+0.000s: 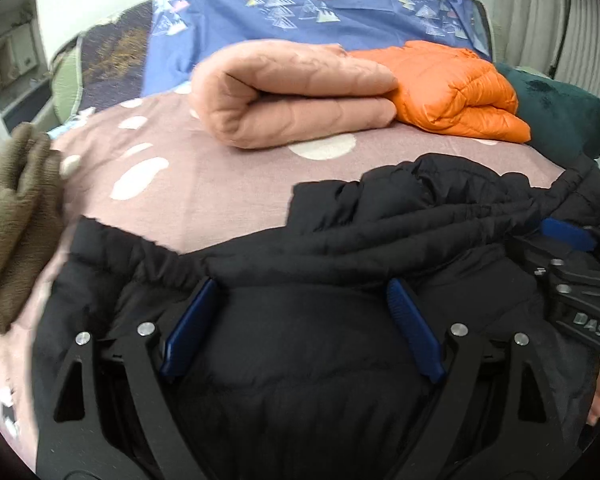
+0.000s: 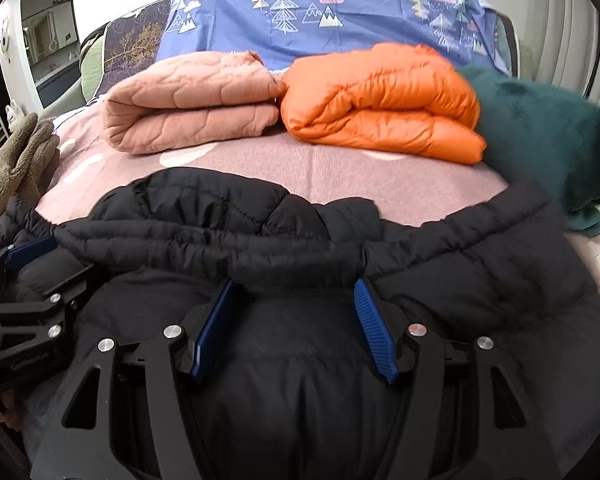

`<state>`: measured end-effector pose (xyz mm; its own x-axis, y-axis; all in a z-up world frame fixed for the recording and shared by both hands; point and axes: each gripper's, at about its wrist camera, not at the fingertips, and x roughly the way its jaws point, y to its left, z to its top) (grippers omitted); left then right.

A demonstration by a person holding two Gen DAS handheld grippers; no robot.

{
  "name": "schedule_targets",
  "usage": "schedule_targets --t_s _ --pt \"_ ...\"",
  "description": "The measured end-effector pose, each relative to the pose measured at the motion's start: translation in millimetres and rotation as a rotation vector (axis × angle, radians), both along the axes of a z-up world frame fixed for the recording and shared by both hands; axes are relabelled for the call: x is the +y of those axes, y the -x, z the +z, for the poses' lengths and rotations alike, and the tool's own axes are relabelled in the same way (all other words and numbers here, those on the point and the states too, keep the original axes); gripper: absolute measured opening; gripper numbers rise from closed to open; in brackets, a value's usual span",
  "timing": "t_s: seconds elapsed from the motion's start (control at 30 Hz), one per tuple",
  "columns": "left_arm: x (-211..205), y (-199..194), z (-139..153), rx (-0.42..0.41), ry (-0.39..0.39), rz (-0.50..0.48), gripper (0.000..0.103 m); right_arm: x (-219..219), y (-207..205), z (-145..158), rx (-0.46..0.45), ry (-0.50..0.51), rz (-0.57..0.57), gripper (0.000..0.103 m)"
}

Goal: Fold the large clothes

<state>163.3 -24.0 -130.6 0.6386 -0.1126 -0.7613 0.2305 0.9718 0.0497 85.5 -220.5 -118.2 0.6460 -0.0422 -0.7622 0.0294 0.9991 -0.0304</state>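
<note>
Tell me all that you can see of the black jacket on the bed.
The black jacket is a puffy quilted coat of matte fabric. It lies spread and rumpled on the pink bed cover, its gathered elastic hem bunched at the far edge. The left gripper and right gripper stand open over it, side by side.

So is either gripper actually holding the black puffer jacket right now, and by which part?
Neither appears to. The left gripper and right gripper sit open over the black puffer jacket, near its gathered elastic hem; the pads straddle the padding without visibly pinching it.
</note>
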Motion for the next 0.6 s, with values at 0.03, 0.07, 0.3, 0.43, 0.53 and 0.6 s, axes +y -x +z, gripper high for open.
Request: schedule_targets --t_s 0.03,0.07,0.3,0.43,0.53,0.6 --pt "0.8 7.0 6.2 -0.011 -0.002 0.003 0.086 -0.4 12.5 10.9 -0.022 -0.015 -0.005 0.065" --pt "1.5 15.8 12.8 -0.021 0.0 -0.002 0.086 -1.1 20.2 16.6 -0.036 -0.03 -0.003 0.069" --pt "12.5 51.6 22.1 -0.014 0.03 -0.009 0.088 6.1 51.8 0.1 -0.034 -0.003 0.012 0.076" --pt "12.1 51.2 -5.2 -0.016 0.012 -0.015 0.09 15.1 47.6 -25.7 -0.04 0.082 0.025 0.08" --pt "9.2 48.5 -9.6 -0.009 -0.01 -0.021 0.091 12.1 44.8 -29.3 -0.027 0.069 0.026 0.08" --pt "10.4 47.1 -11.5 0.0 0.002 -0.024 0.091 10.8 43.8 -30.3 -0.02 0.061 0.027 0.08"
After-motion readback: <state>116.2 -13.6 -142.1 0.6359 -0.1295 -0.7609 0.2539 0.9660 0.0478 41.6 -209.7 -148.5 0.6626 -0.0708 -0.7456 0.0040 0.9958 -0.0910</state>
